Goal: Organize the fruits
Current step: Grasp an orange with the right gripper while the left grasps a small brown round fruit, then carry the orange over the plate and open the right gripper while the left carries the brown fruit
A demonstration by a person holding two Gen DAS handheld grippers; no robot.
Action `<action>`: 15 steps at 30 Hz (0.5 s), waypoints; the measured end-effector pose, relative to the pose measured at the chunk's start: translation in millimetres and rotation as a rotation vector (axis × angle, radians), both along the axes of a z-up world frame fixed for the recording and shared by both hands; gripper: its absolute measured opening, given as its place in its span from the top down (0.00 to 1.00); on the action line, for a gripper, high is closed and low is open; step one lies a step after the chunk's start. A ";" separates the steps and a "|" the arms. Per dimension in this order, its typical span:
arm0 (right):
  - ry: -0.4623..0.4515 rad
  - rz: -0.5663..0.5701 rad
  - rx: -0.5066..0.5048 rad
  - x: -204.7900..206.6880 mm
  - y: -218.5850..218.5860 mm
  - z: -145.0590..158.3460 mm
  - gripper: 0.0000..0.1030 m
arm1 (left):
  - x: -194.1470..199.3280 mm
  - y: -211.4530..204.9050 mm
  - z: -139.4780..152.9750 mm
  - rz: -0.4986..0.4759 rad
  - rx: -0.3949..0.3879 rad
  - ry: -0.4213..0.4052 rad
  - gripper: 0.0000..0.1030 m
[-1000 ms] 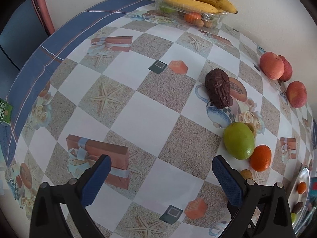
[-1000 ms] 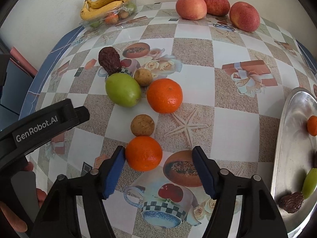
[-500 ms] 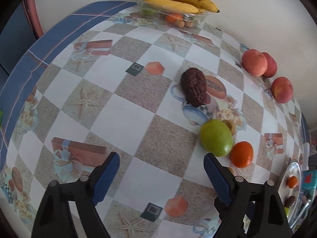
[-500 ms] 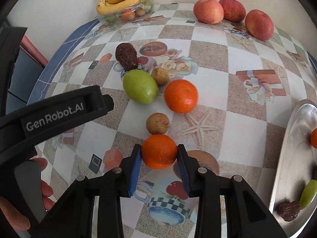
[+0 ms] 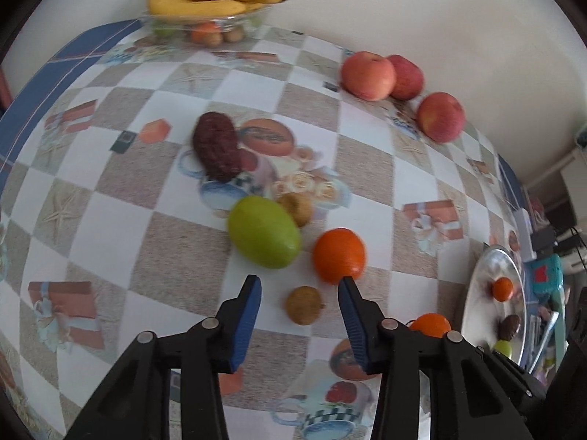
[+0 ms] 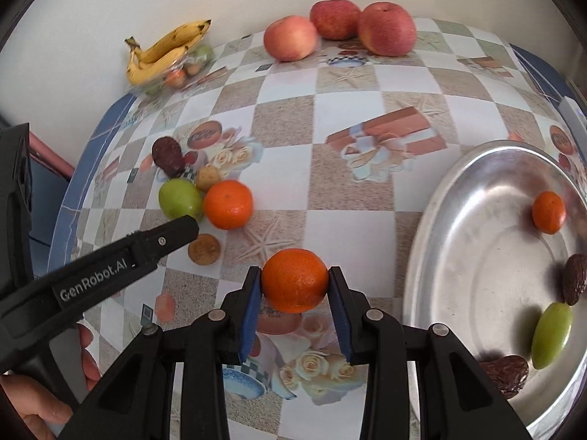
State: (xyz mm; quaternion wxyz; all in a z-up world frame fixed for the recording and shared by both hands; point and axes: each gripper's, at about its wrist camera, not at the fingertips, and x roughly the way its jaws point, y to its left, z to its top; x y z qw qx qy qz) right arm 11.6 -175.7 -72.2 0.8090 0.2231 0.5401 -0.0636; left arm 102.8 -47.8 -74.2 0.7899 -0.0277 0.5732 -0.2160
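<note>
Right now right gripper (image 6: 294, 288) is clamped on an orange (image 6: 294, 280), lifted just left of the metal tray (image 6: 473, 256). Left gripper (image 5: 299, 289) jaws are closing around a small brown fruit (image 5: 303, 305) on the table (image 5: 183, 220), pads not touching it.

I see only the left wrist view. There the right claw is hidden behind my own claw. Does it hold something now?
Observer: Yes. The right claw is shut on an orange, pressed between both pads, next to the metal plate.
Operator: I see this plate only from the edge. What lies on it?
Observer: Four pieces: a small orange at the far side, a green fruit, and two dates, the second one at the near rim. The middle of the plate is bare.
</note>
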 end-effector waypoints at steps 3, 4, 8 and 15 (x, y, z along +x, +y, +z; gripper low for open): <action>-0.005 -0.017 0.010 -4.4 -7.4 3.1 0.64 | -5.4 -11.8 0.2 -0.046 0.024 -0.014 0.64; -0.006 -0.019 0.010 -5.0 -7.8 3.7 0.64 | -6.6 -14.3 -1.1 -0.055 0.030 -0.014 0.65; -0.011 -0.013 0.009 -7.2 -9.6 5.9 0.64 | -8.3 -18.0 -7.2 -0.063 0.071 -0.027 0.67; -0.010 -0.015 0.018 -9.2 -9.3 6.6 0.64 | -7.0 -15.0 -15.0 -0.051 0.097 -0.013 0.68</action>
